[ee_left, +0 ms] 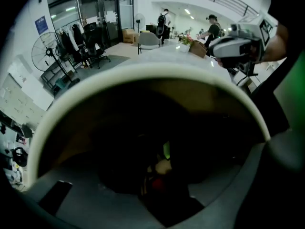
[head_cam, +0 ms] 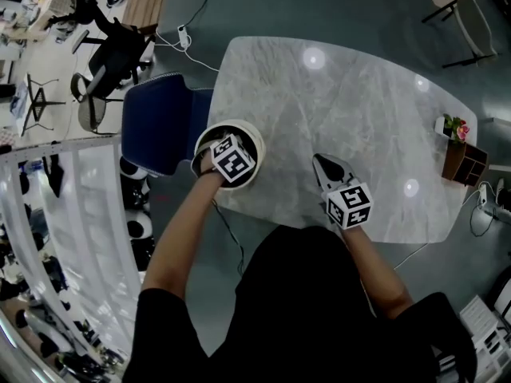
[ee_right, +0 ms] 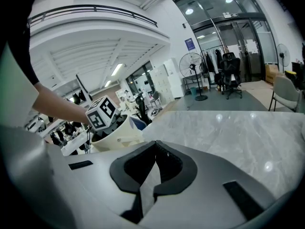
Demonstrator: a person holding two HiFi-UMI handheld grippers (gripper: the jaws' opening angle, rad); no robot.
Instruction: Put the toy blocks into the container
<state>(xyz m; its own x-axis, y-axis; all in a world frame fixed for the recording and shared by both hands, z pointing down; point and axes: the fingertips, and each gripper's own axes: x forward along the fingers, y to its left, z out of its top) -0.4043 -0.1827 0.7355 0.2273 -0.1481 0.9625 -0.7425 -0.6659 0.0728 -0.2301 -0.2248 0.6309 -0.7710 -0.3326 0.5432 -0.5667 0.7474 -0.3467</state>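
Your left gripper (head_cam: 219, 146) down inside the container (head_cam: 239, 124), jaws apart over blocks (ee_left: 161, 165), your right gripper (head_cam: 322, 162) closed, empty, right of container, above surface (head_cam: 359, 94)

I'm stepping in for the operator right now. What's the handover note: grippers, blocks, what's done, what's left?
Left gripper: jaws open, down inside the container.
Right gripper: jaws shut, empty, over the table.
Blocks: a few lie on the container's dark bottom, under the left jaws.
Done: none shows on the table.
Left: probably only lifting the left gripper out.
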